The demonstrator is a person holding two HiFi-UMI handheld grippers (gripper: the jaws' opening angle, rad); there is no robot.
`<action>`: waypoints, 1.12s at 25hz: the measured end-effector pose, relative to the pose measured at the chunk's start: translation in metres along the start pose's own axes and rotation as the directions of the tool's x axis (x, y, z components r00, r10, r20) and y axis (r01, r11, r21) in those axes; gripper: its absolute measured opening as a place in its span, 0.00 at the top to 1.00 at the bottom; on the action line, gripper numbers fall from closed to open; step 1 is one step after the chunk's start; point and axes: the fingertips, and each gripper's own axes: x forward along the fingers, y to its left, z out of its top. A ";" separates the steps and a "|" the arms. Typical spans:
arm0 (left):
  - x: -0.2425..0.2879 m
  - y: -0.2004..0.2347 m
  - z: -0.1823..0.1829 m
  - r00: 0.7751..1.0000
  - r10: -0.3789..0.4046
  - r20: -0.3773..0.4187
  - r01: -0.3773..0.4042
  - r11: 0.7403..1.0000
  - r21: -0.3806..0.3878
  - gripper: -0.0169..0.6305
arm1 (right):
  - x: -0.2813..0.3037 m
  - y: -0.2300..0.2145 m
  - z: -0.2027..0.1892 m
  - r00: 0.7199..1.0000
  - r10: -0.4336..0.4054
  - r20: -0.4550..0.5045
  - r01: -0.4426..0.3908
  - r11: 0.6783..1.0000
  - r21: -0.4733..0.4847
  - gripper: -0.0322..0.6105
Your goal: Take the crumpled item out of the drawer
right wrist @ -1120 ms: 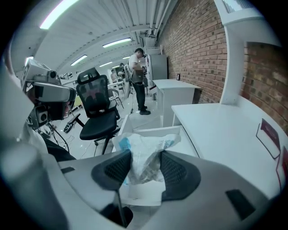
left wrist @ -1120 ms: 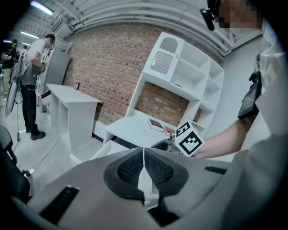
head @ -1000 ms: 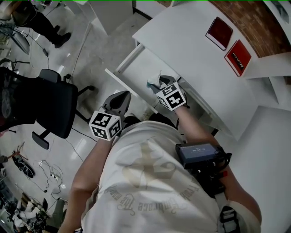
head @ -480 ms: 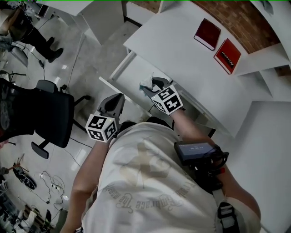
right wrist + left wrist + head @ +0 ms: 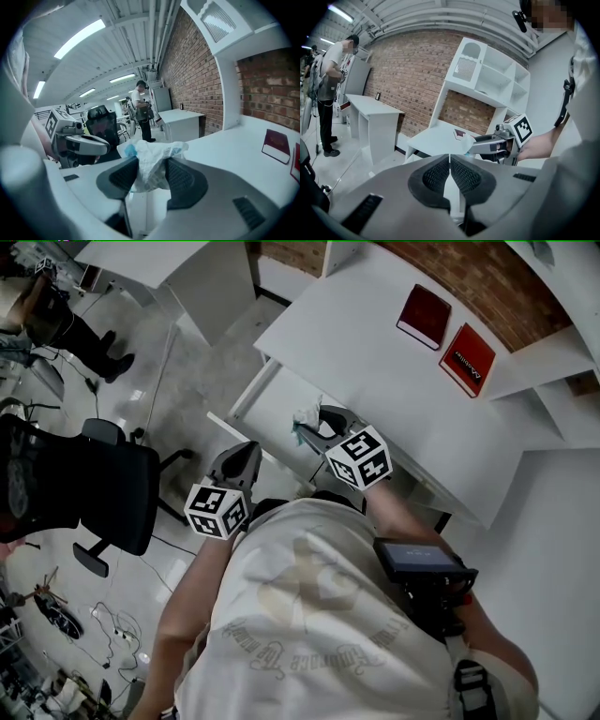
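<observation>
A crumpled white and blue item (image 5: 152, 159) sits pinched between the pads of my right gripper (image 5: 151, 176), whose jaws are closing on it. In the head view the crumpled item (image 5: 305, 418) hangs at the tip of the right gripper (image 5: 311, 426), over the open white drawer (image 5: 267, 399) under the desk (image 5: 375, 352). My left gripper (image 5: 246, 451) is lower left of it, by the drawer's front panel. Its jaws (image 5: 450, 176) are shut with nothing between them. From the left gripper view the right gripper (image 5: 490, 143) shows ahead, carrying the item (image 5: 469, 143).
Two red books (image 5: 423, 311) (image 5: 467, 354) lie at the desk's far end by the brick wall. A black office chair (image 5: 103, 484) stands on the floor to the left. A person (image 5: 70, 324) stands at the far left, and cables litter the floor.
The head view has drifted a little. My right gripper still carries the crumpled item over the drawer and my left gripper stays beside the drawer front.
</observation>
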 end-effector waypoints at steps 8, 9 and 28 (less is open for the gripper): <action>0.009 -0.003 0.006 1.000 -0.007 -0.005 0.007 1.000 0.020 0.93 | -0.017 -0.007 0.014 0.997 0.014 0.077 -0.016 1.000 0.027 0.65; 0.011 -0.003 0.007 1.000 -0.009 -0.006 0.010 1.000 0.022 0.93 | -0.018 -0.008 0.015 0.996 0.015 0.084 -0.017 1.000 0.019 0.66; 0.038 -0.007 0.015 0.998 -0.040 -0.049 0.043 0.998 0.053 0.93 | -0.019 -0.026 0.017 0.993 0.025 0.117 -0.029 0.999 0.028 0.67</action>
